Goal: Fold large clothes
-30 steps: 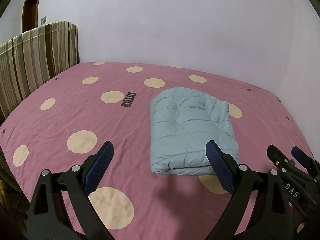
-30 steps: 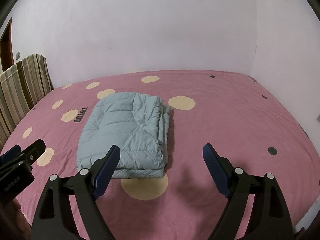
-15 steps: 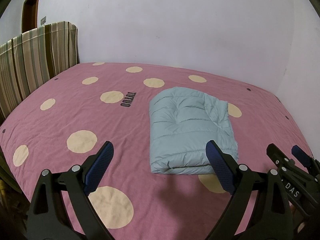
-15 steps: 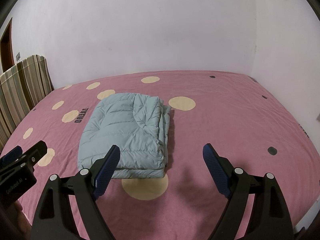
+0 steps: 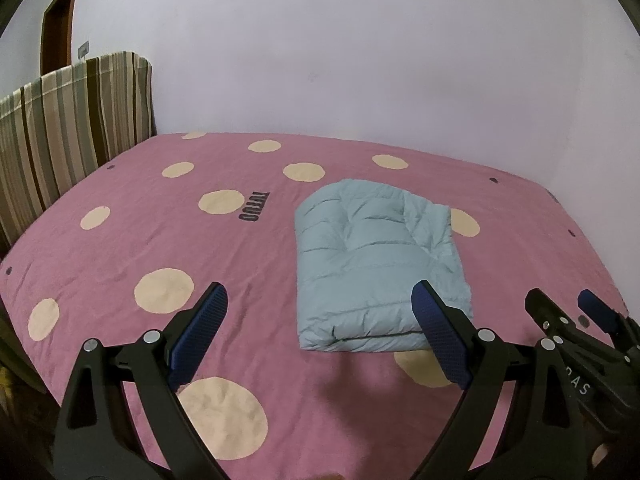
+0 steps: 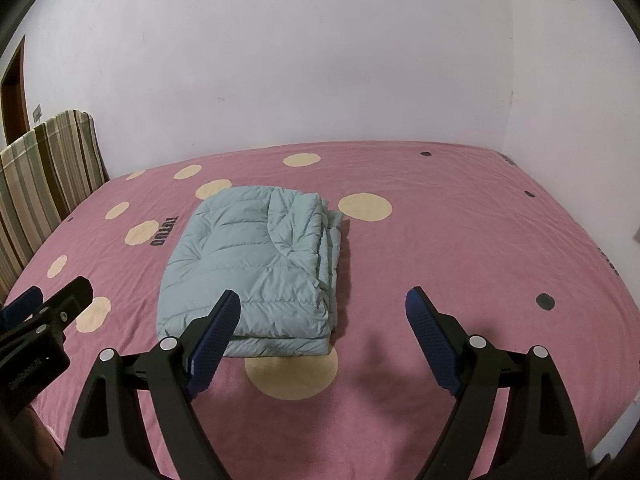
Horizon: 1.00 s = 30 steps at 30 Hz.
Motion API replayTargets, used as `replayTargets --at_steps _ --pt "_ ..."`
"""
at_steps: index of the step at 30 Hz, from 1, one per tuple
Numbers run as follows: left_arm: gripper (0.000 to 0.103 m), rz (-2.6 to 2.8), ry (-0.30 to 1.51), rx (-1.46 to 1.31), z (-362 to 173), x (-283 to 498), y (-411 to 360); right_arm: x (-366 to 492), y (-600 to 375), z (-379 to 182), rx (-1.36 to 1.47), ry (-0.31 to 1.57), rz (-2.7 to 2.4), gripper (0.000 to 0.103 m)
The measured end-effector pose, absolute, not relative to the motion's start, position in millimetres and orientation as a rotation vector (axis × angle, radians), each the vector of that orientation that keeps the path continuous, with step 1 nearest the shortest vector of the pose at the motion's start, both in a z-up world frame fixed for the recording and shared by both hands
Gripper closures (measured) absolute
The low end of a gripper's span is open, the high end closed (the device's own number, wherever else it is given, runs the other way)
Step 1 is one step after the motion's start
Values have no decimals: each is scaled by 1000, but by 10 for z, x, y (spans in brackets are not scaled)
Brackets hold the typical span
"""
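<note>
A light blue puffy jacket [image 5: 376,264] lies folded into a thick rectangle on the pink bed; it also shows in the right wrist view [image 6: 256,268]. My left gripper [image 5: 320,332] is open and empty, held above the bed's near edge, short of the jacket's near end. My right gripper [image 6: 324,336] is open and empty, also short of the jacket's near right corner. Each gripper shows at the edge of the other's view: the right one [image 5: 576,320] and the left one [image 6: 44,308].
The pink bed cover [image 5: 160,240] has cream dots and reaches the white walls at the back and right. A striped headboard [image 5: 60,128] stands at the left, with a brown door [image 5: 56,36] behind it.
</note>
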<state>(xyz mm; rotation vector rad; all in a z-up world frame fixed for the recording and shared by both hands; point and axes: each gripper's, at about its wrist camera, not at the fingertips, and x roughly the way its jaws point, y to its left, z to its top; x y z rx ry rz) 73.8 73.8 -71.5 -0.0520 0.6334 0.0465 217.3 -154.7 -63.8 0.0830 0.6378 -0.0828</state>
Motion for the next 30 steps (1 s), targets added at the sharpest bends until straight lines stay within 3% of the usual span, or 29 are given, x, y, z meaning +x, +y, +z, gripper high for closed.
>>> replayTargets --at_steps 19,22,30 --pt "10 32 628 -71 -688 795 795 2166 -1518 -634 81 644 -77 20" --pt "2 38 627 -70 -698 806 790 2185 -1529 -651 80 648 -74 20" --pt "2 47 604 -48 -772 859 773 2247 -1540 -732 78 665 -65 20"
